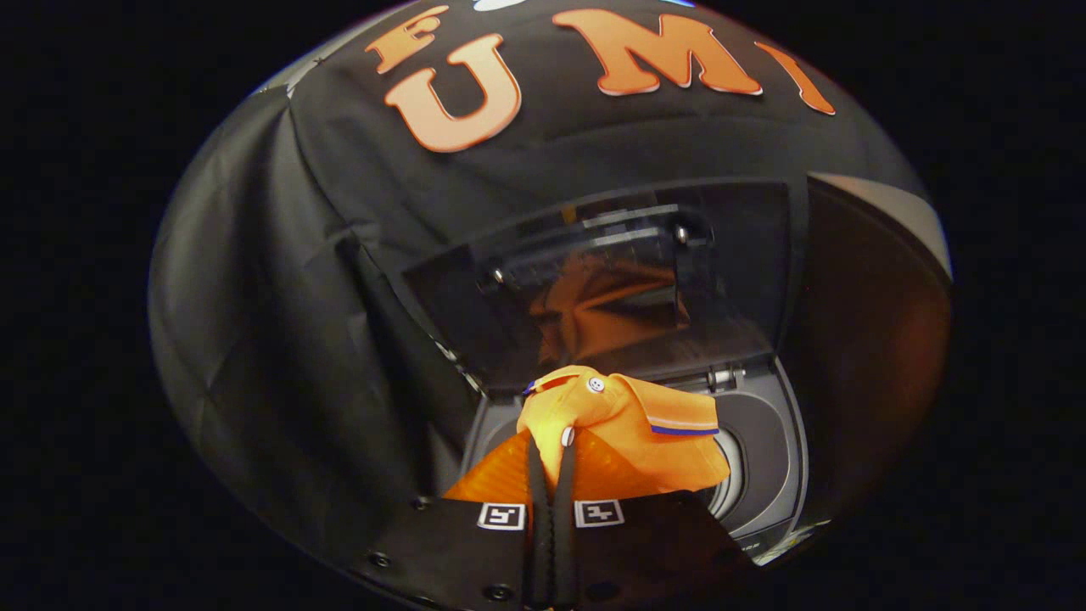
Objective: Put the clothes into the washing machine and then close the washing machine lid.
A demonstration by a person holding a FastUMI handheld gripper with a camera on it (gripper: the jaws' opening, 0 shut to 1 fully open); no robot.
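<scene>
- Gripper [551, 462] fingers squeezed together on an orange shirt [628, 424]; a fold of cloth is pinched between them, collar and button bunched just ahead of the tips.
- Shirt hangs from the fingers, above and at the near-left of the washing machine [764, 450] opening; the drum mouth [731, 484] shows to the right, just beyond the cloth.
- Lid [611, 288] stands open and tilted up on the far side, with an orange reflection in its dark glass.
- Step in hand, as I judge it: carry the shirt over the drum and drop it in.
- To do it well: move right and a bit farther so the whole bundle is over the hole, lower it, then let go; trailing cloth should clear the rim.
- In the way: the grey rim around the mouth could catch a sleeve; the open lid and its hinge [721, 376] sit close beyond, so don't push far.
- Around: the booth's black cloth wall behind and to the left.
- Lid not yet closed.
</scene>
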